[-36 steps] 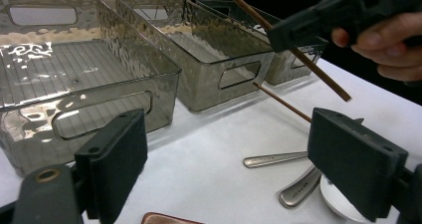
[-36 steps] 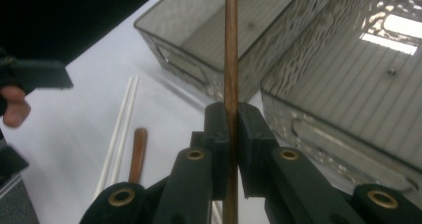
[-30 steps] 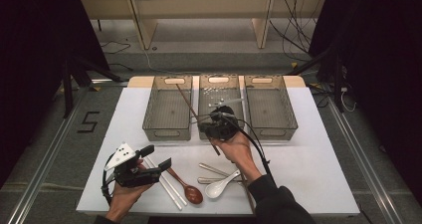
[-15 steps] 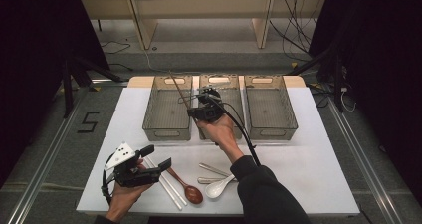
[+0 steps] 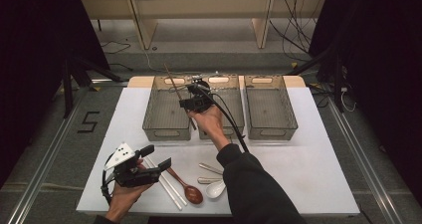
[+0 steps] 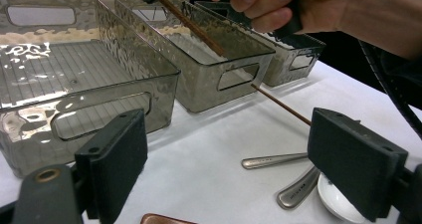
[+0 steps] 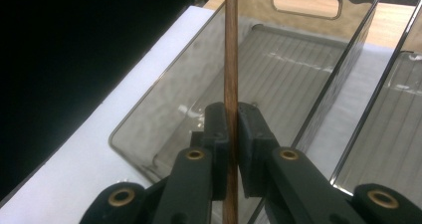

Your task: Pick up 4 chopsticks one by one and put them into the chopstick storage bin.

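My right gripper (image 5: 183, 103) is shut on a thin brown chopstick (image 5: 173, 86), held up above the wall between the left bin (image 5: 166, 134) and the middle bin (image 5: 233, 92). In the right gripper view the chopstick (image 7: 230, 45) runs straight up between the closed pads of that gripper (image 7: 231, 129), with the left bin (image 7: 298, 59) below. My left gripper (image 5: 157, 157) hovers low at the table's front left, open, nothing between its jaws. Its own view shows the left gripper (image 6: 234, 154) gaping, and beyond it the right hand with the chopstick (image 6: 199, 32).
A third smoky bin (image 5: 271, 129) stands at the back right. Near the front edge lie white chopsticks (image 5: 166, 186), a brown wooden spoon (image 5: 188, 190), metal spoon handles (image 5: 209, 169) and a white ceramic spoon (image 5: 215, 189) on the white table (image 5: 308, 164).
The right hand carried the chopstick away from the front of the middle bin, farther back and leftward, over the left and middle bins. The left gripper stayed put.
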`<state>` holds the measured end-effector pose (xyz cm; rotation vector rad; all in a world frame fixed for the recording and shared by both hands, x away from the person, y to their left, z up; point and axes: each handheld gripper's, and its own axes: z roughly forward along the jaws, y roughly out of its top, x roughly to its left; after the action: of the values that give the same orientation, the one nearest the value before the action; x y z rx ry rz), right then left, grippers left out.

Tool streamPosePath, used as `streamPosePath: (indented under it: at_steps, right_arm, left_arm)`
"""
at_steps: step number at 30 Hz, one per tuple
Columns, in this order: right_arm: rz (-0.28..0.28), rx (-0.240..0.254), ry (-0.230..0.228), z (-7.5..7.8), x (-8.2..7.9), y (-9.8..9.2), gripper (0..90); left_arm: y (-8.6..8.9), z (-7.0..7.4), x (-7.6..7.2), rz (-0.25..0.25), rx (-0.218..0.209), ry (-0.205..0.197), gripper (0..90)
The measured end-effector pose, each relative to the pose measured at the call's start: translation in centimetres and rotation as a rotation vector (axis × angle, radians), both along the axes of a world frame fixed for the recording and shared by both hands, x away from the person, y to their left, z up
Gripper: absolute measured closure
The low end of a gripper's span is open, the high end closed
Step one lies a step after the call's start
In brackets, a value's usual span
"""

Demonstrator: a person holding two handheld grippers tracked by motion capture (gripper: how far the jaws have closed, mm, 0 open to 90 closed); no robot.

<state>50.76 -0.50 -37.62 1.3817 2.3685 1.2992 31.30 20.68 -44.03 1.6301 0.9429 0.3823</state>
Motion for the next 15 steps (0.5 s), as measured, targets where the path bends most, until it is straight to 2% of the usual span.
streamPosePath:
  at_steps: [15]
  right_arm:
    - [-0.03,-0.009,0.003,-0.7,1.6,1.3,84.4]
  left_arm:
    - [0.0,0.1,0.0,-0.004,0.004,-0.003,15.4]
